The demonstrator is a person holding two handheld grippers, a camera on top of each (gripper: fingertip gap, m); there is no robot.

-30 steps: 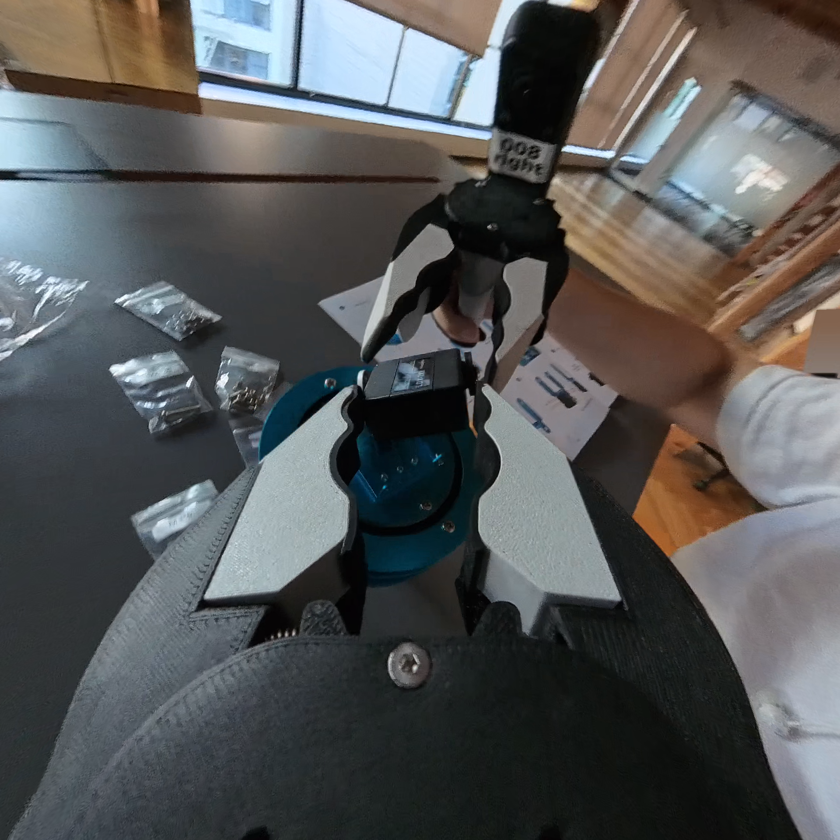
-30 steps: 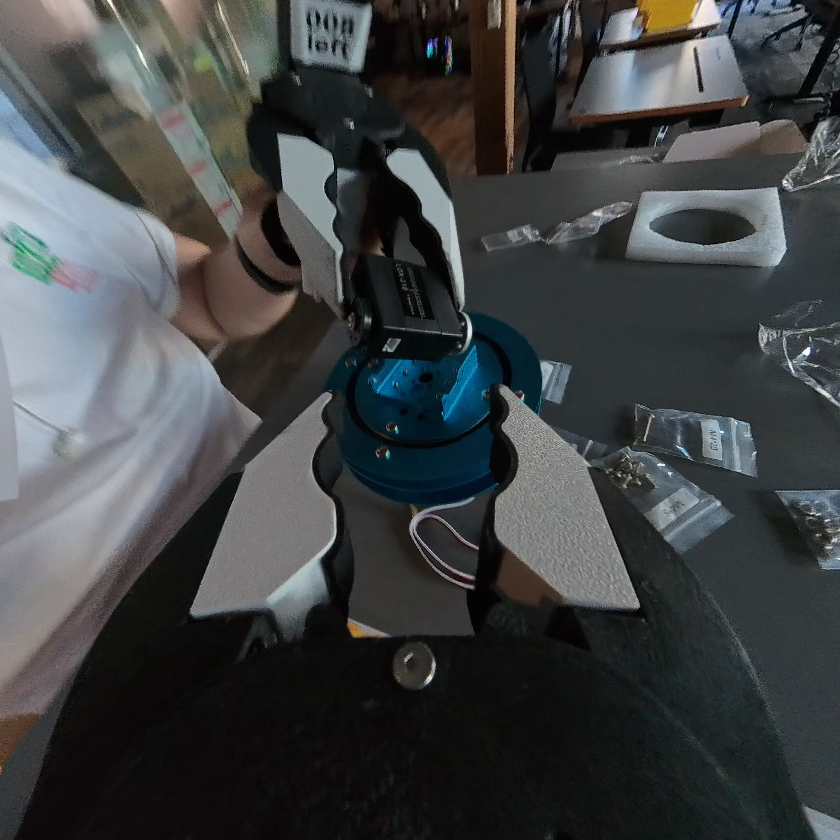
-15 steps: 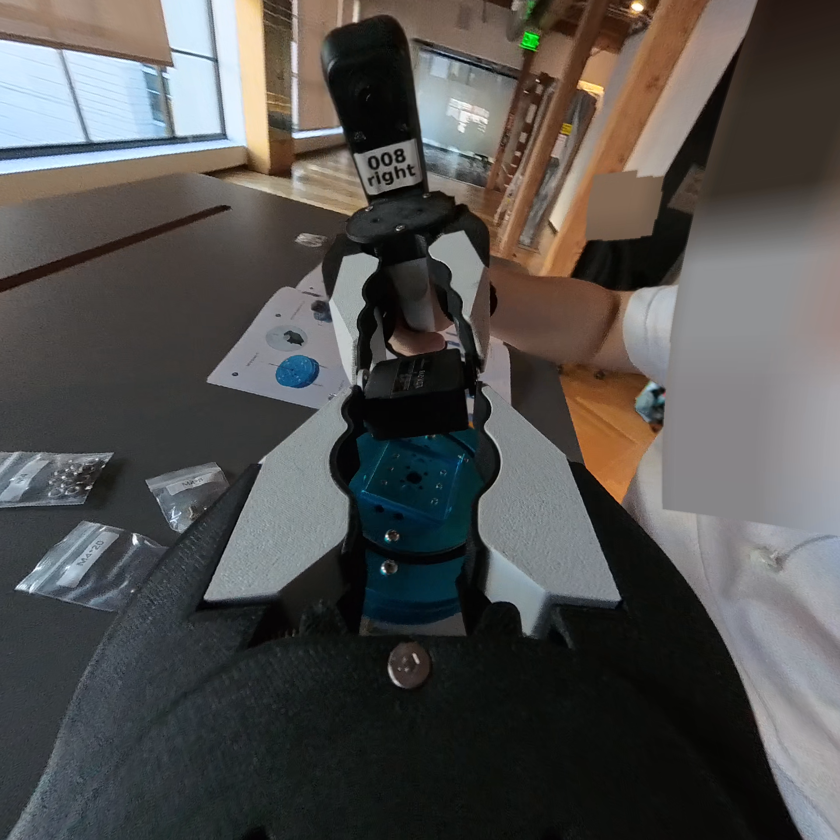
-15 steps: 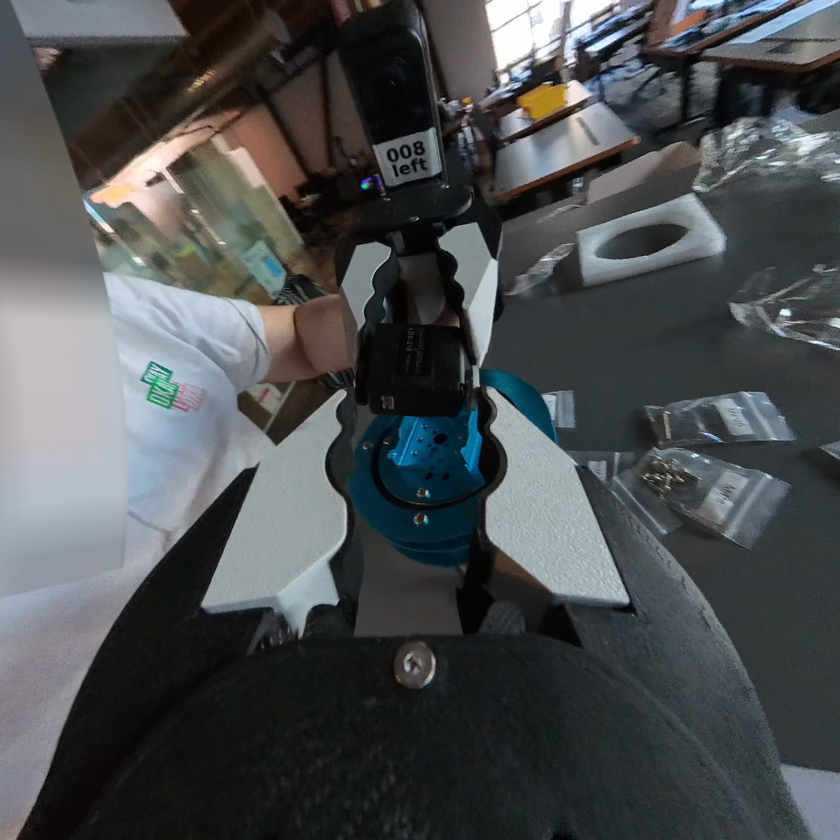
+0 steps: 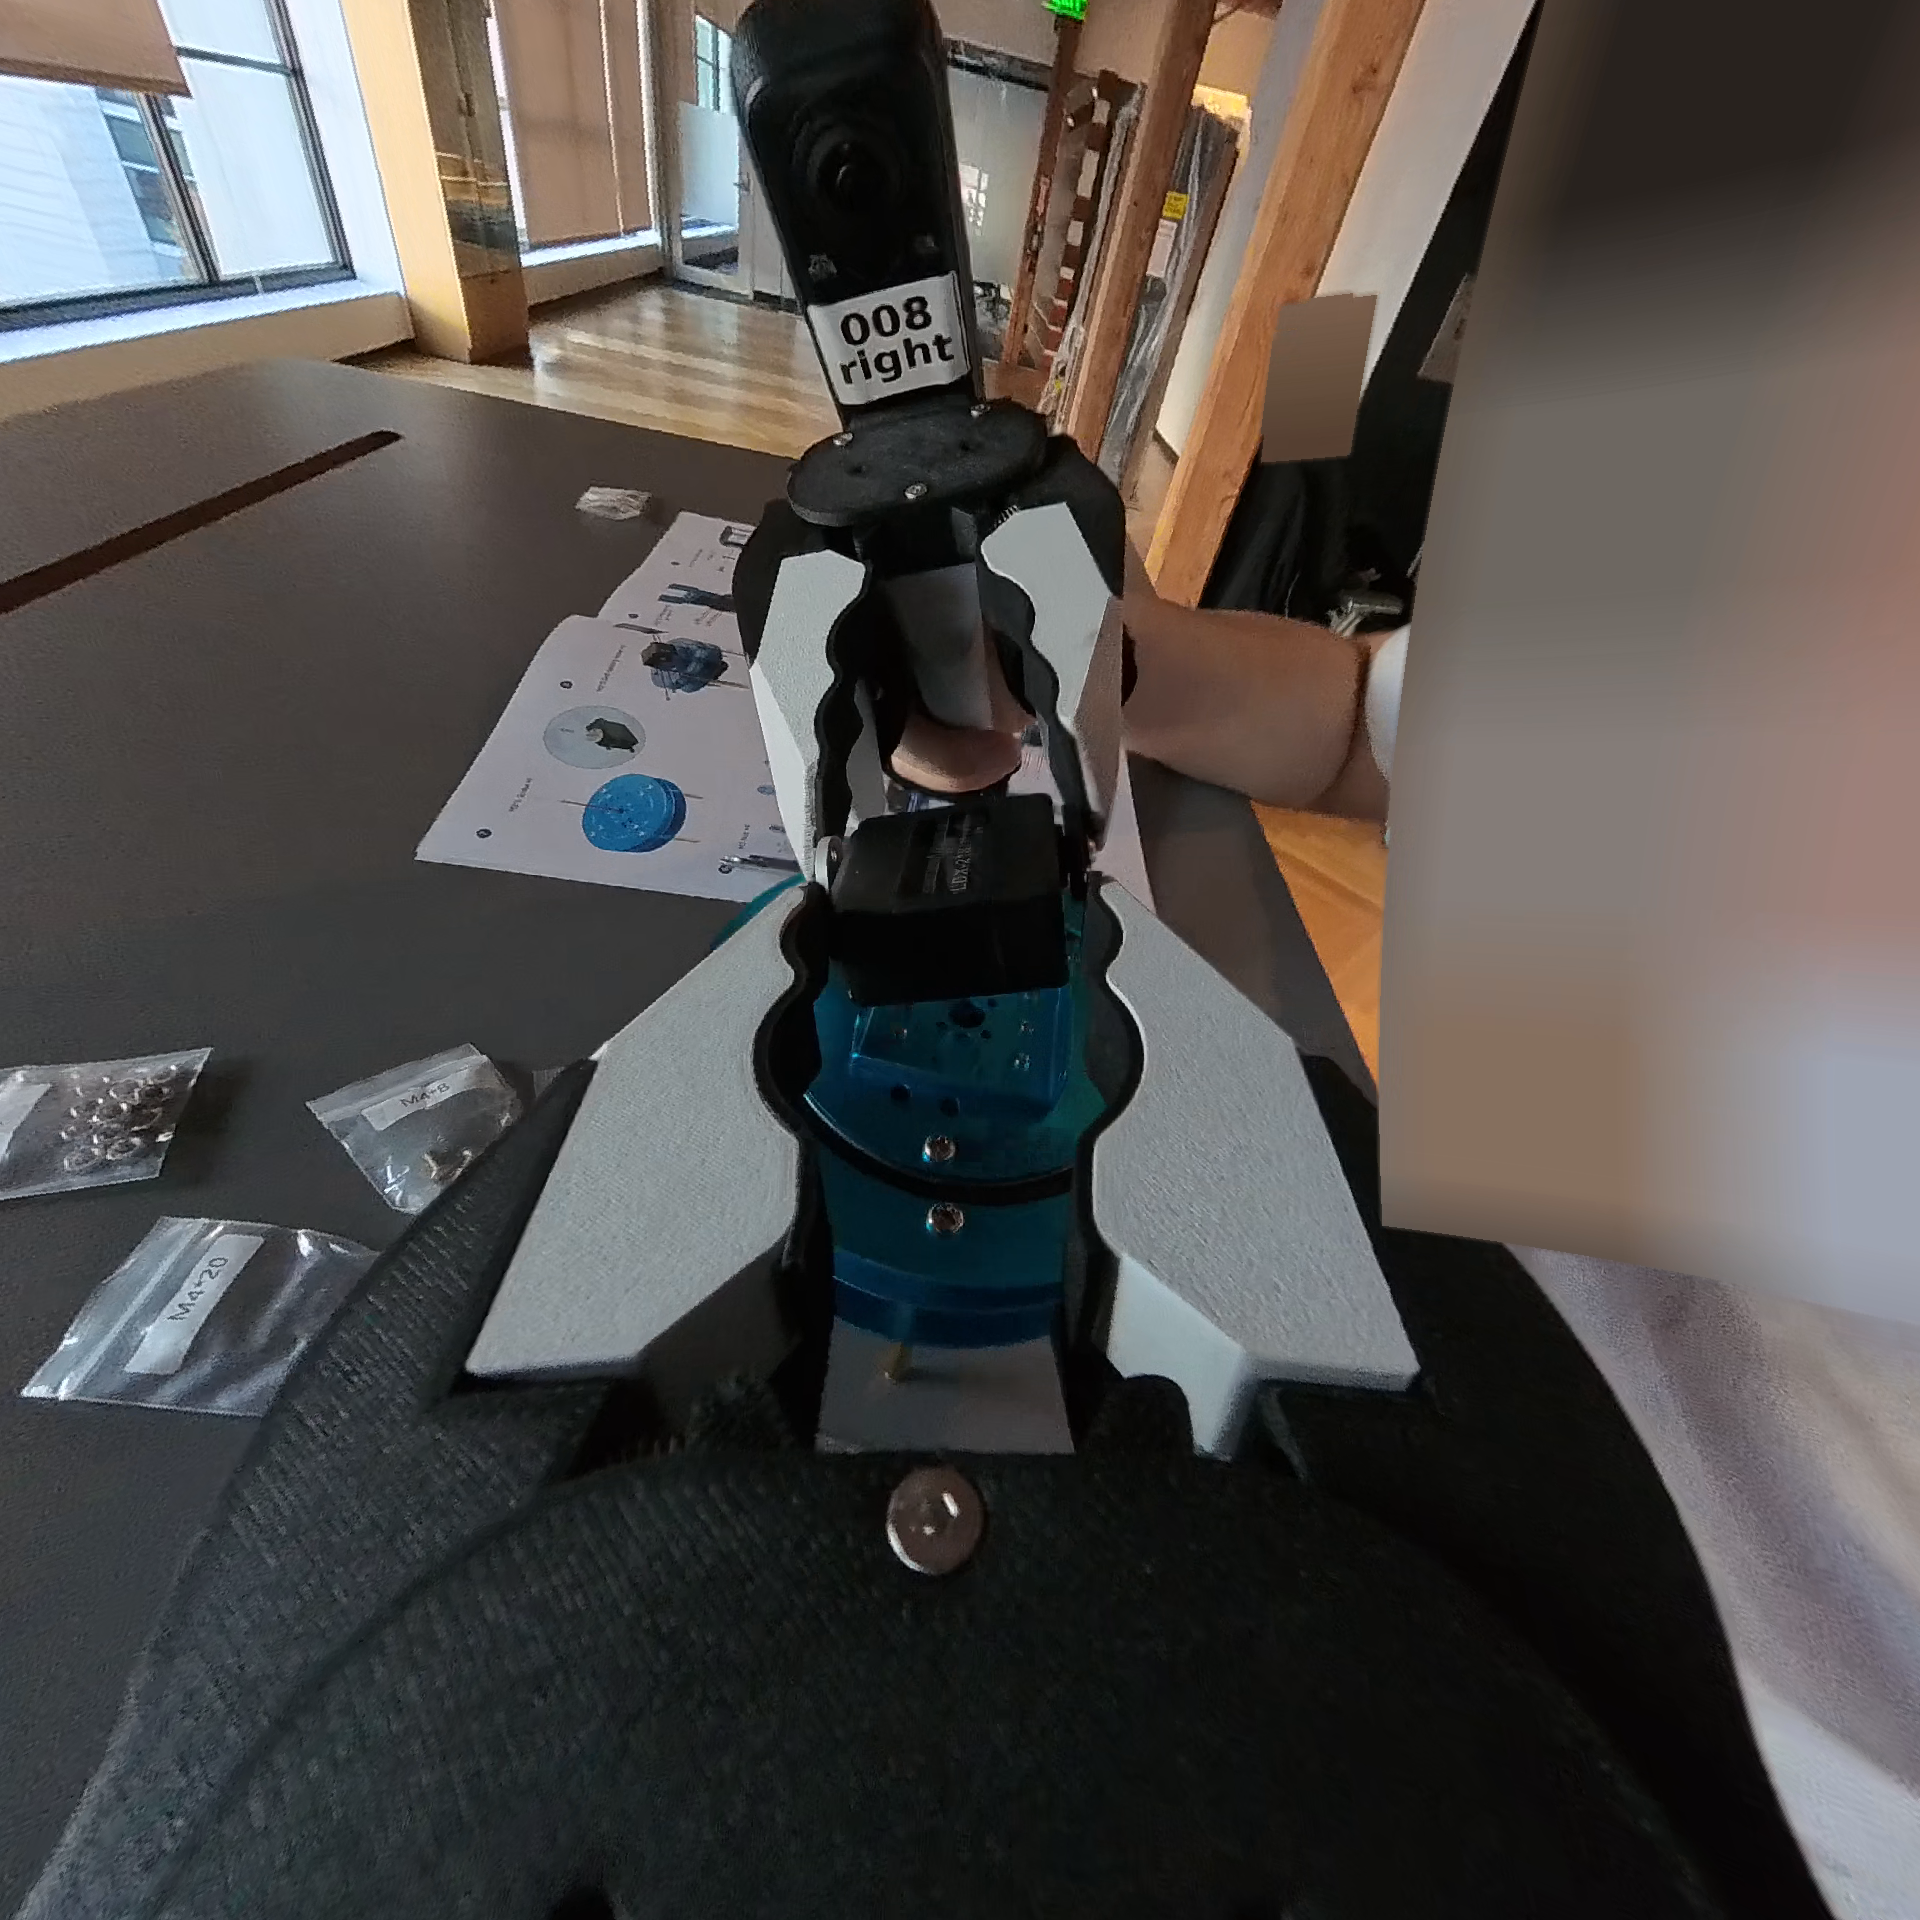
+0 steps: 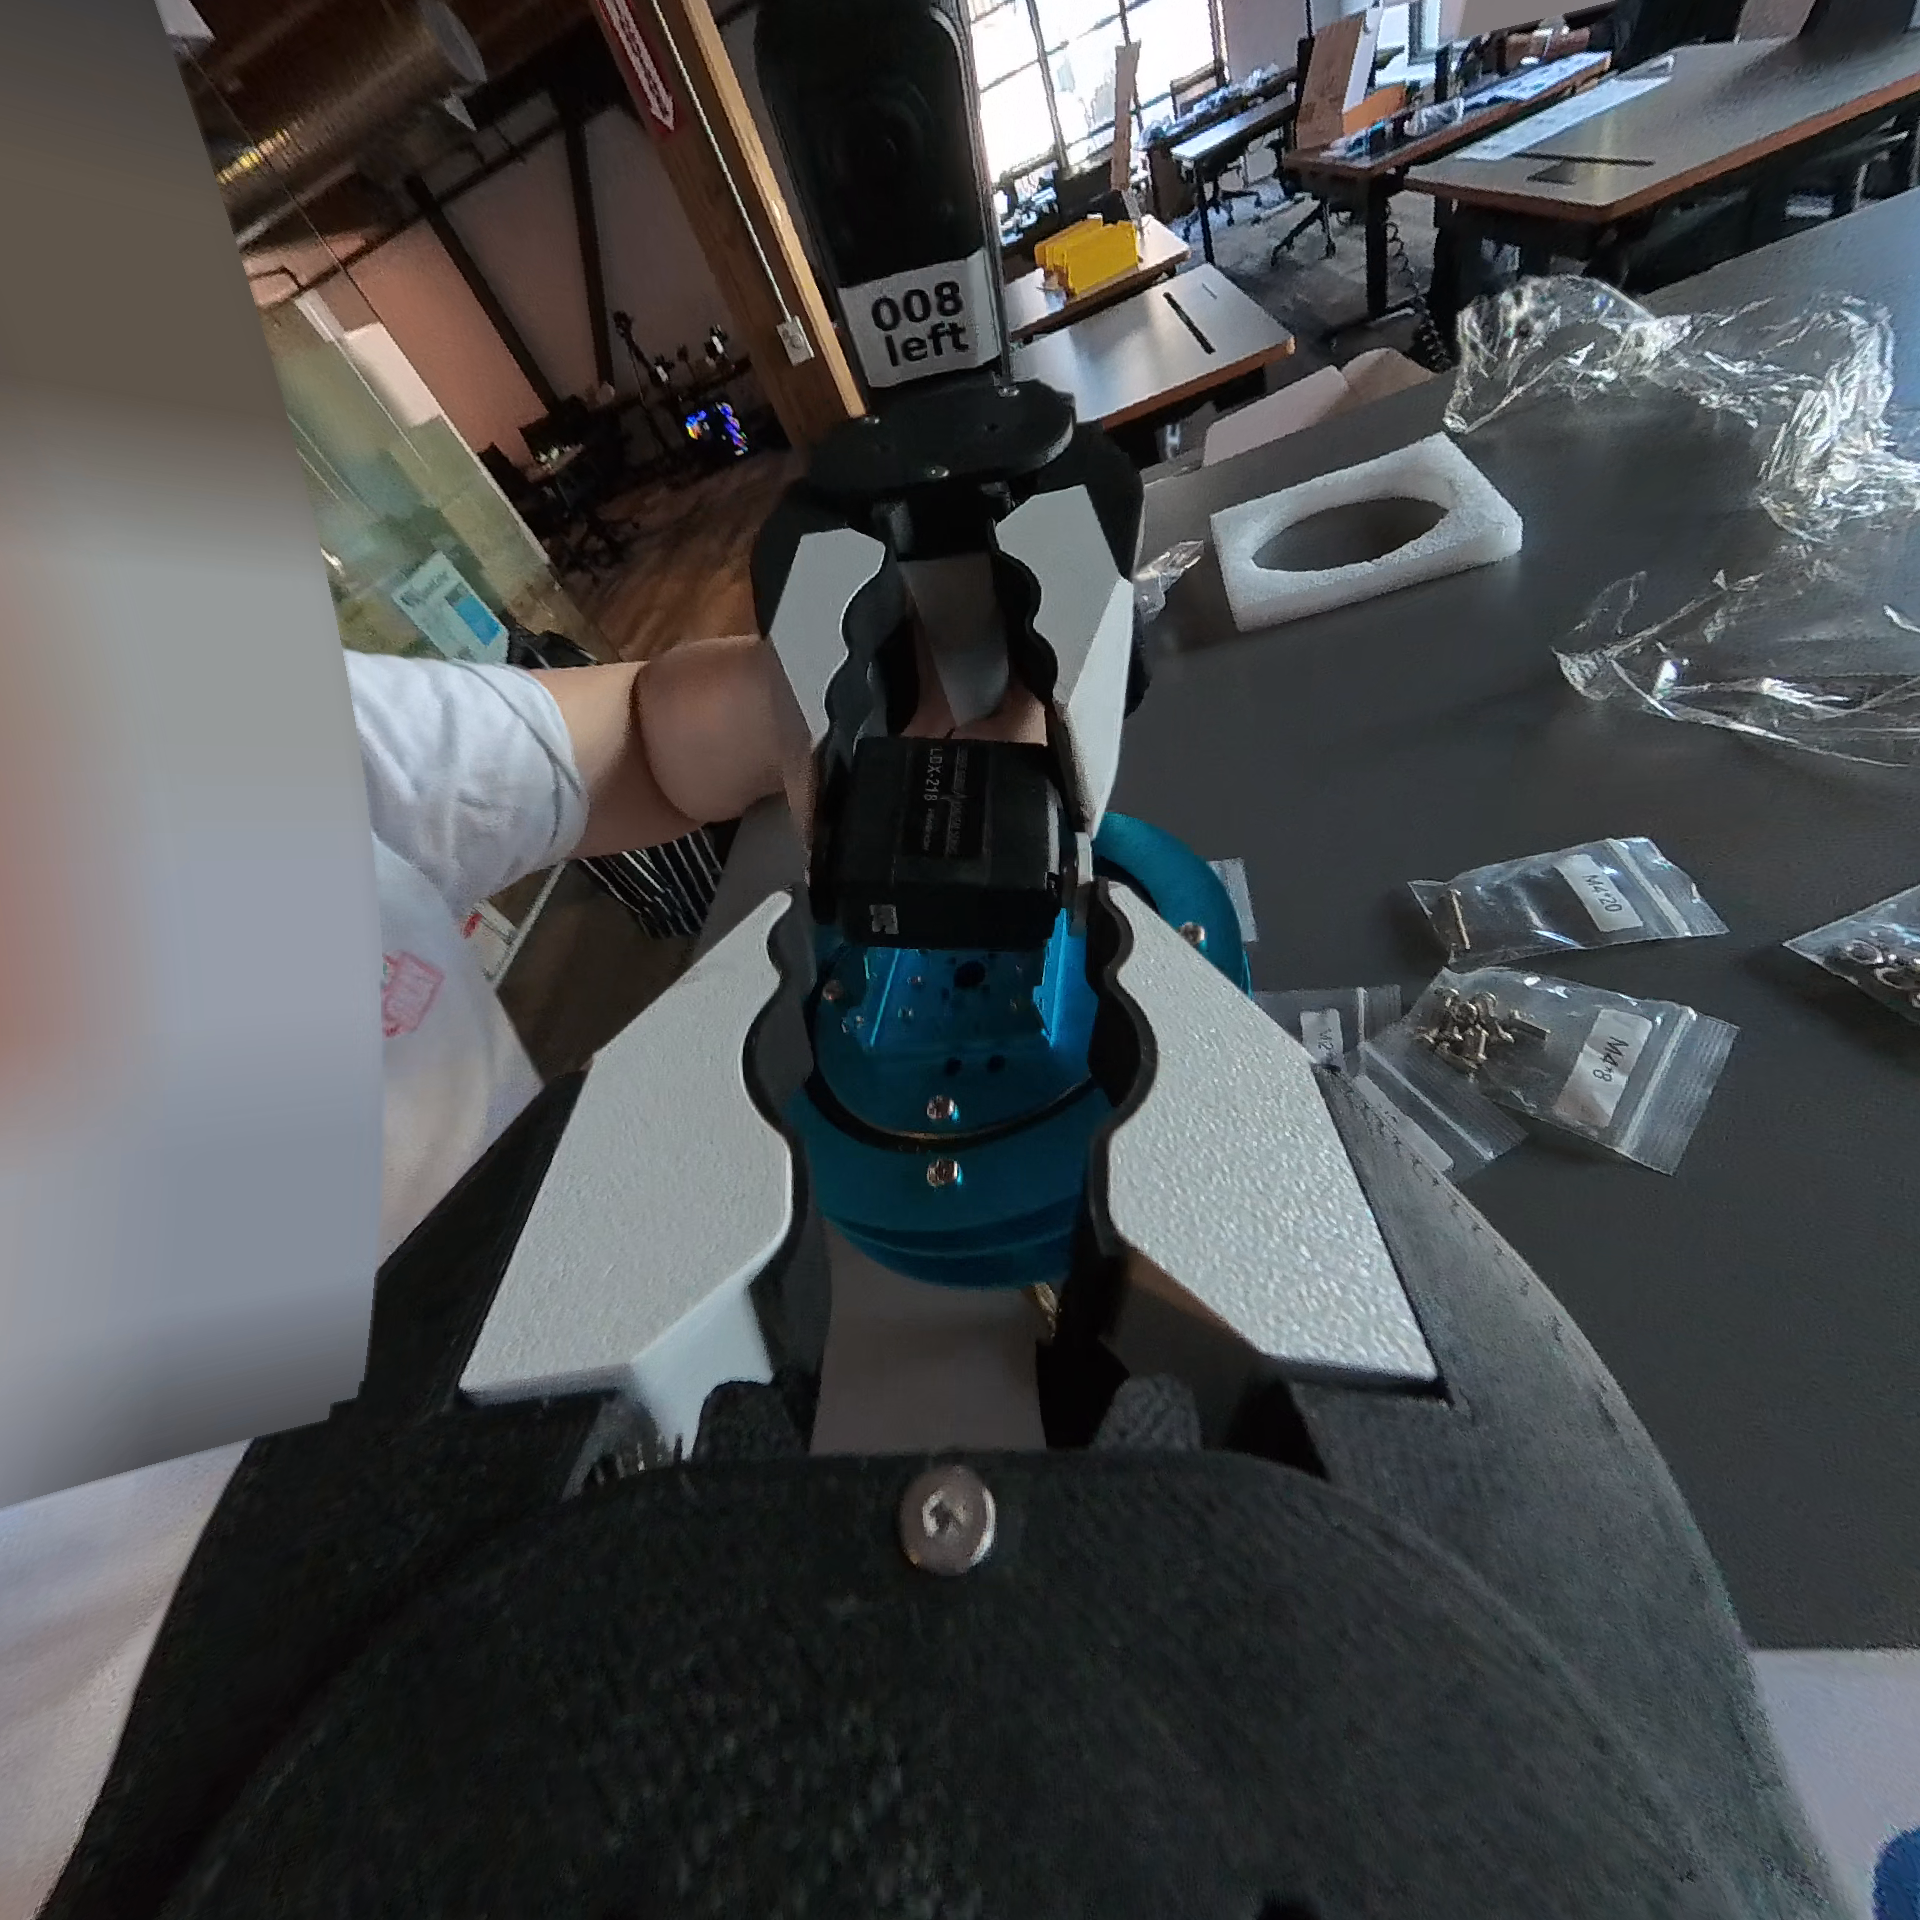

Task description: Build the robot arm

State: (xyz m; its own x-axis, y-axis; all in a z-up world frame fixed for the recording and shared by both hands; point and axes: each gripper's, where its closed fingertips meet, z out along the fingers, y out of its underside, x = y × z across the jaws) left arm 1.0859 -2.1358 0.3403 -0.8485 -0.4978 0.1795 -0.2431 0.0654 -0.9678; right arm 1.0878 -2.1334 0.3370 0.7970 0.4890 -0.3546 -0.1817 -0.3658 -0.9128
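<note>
Item: one black servo motor (image 5: 951, 904), which we hold above a blue round base (image 5: 940, 1195); our left gripper (image 5: 951, 914) and right gripper (image 6: 945, 904) face each other, each closed on the servo from opposite ends, fingertips pressed to its sides. The base stands on the dark table (image 5: 260, 727) directly beneath the servo, a blue bracket (image 6: 935, 1008) on its top just under the motor. Around the base we list small clear bags of screws (image 6: 1558, 1049) to one side, printed instruction sheets (image 5: 613, 769) beyond it, and a white foam frame (image 6: 1361, 530) farther off with crumpled clear plastic wrap (image 6: 1766, 540).
</note>
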